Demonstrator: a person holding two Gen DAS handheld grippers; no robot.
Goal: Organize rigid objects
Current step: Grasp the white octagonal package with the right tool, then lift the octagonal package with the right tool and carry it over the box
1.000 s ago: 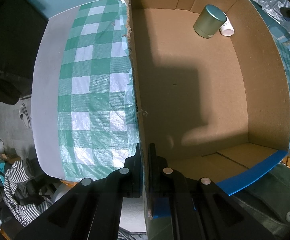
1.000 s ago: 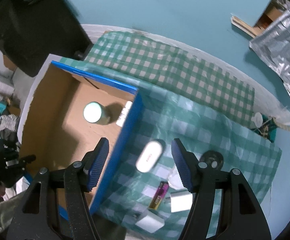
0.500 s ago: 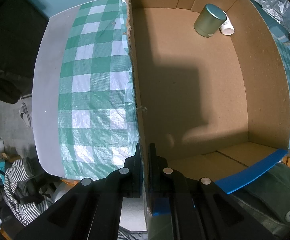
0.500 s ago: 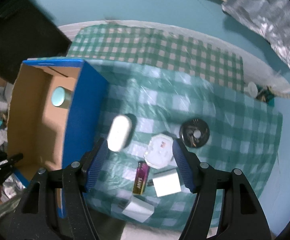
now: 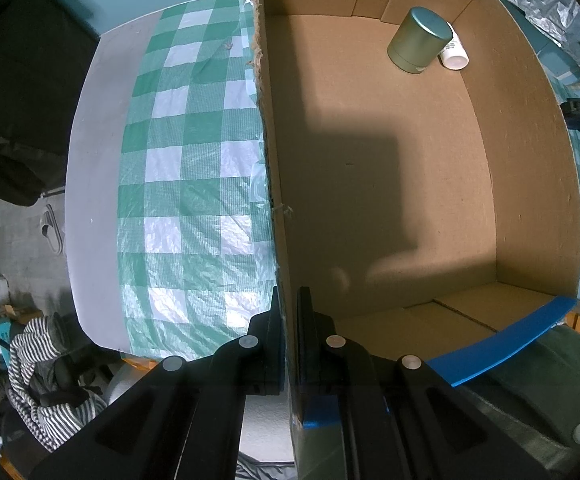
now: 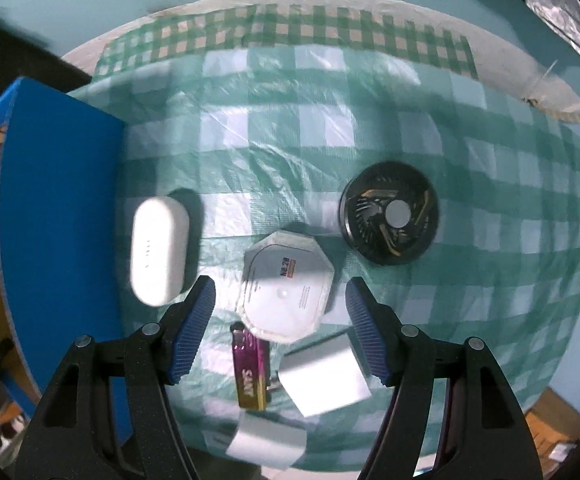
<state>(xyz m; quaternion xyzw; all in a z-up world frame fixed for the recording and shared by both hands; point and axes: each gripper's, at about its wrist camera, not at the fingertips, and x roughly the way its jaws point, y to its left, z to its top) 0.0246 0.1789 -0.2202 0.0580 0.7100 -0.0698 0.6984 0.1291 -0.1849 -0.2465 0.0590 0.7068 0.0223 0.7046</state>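
My left gripper (image 5: 288, 304) is shut on the near wall of the cardboard box (image 5: 277, 184). Inside the box, at its far corner, stand a grey-green tin (image 5: 420, 40) and a small white bottle (image 5: 454, 54). My right gripper (image 6: 279, 308) hangs open above the checked cloth, nothing between its blue pads (image 6: 193, 332). Below it lies a white octagonal case (image 6: 287, 284). A white oval case (image 6: 159, 250) lies to its left, a black round fan (image 6: 390, 218) to its right. Nearer lie a purple-and-gold flash drive (image 6: 251, 372) and a white cube charger (image 6: 324, 380).
The box's blue outer wall (image 6: 61, 216) stands at the left in the right wrist view. Another white block (image 6: 265, 442) lies at the cloth's near edge. The green checked cloth (image 5: 193, 184) hangs over the table edge; striped clothing (image 5: 45, 380) lies on the floor below.
My right gripper has sunk toward the cloth and shifted right, away from the box, so the octagonal case now sits between its fingers' line. The left gripper has kept still.
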